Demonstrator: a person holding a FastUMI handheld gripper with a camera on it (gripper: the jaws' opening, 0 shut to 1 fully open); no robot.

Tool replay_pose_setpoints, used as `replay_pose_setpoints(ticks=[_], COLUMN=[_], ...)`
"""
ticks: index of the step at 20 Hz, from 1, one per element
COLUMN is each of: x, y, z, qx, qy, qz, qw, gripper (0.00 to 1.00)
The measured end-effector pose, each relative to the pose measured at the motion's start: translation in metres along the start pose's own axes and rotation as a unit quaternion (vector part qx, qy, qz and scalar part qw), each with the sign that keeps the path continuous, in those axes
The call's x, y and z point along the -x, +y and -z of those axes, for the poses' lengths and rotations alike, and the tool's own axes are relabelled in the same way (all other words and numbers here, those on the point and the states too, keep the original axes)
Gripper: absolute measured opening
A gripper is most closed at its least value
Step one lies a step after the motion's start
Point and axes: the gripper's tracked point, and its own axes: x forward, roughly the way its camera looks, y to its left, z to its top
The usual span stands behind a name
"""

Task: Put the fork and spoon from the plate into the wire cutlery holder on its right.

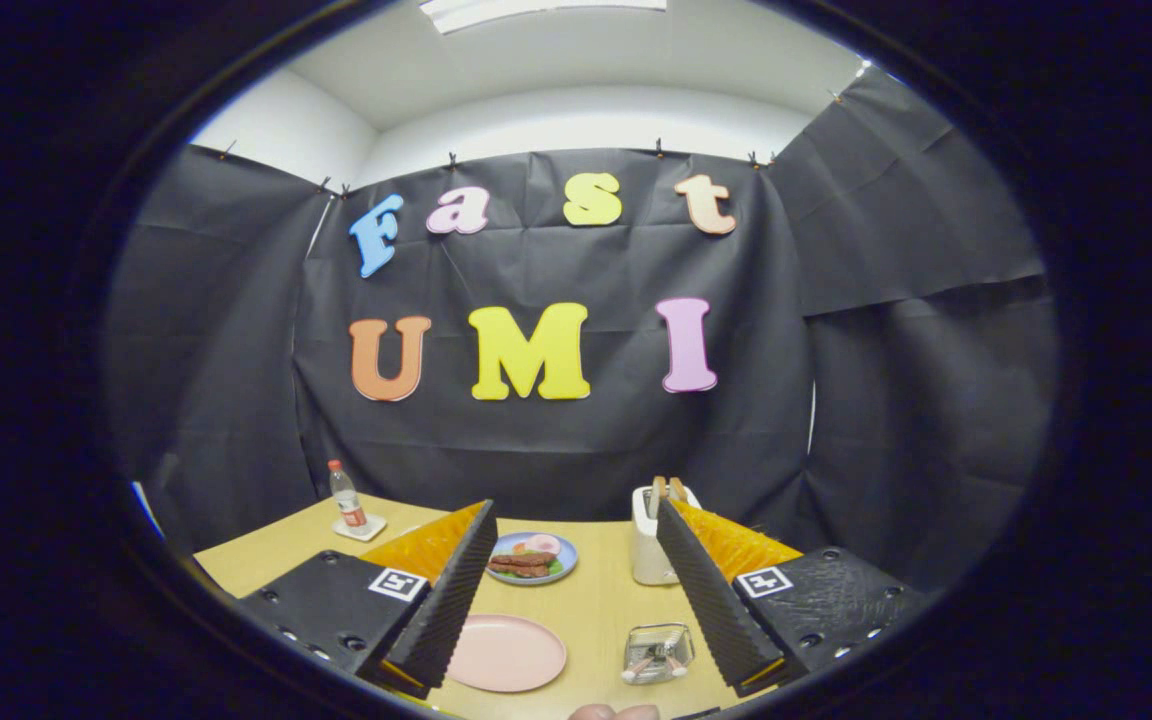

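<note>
Pink and bare, the plate lies on the wooden table between the two fingers, nearer the left one. Just to the plate's right stands the wire cutlery holder, and pale handles that look like the fork and spoon lie inside it, though they are too small to tell apart. The gripper hangs above the plate with its ribbed black fingers spread wide, pinching nothing and touching nothing. Beyond the plate sits a blue plate of food; to the right of that, a white toaster with bread in it. Far left of the plate, a bottle stands on a coaster.
</note>
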Motion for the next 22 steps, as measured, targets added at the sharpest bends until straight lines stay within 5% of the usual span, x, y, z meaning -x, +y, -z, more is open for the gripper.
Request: replay_pose_setpoints(ticks=[10,22], x=[0.051,0.052], y=[0.012,0.010], z=[-0.027,-0.032], qx=[0.014,0.028], qy=[-0.020,-0.028], qz=[0.002,0.010], qw=[1.000,0.999], gripper=[0.96,0.96])
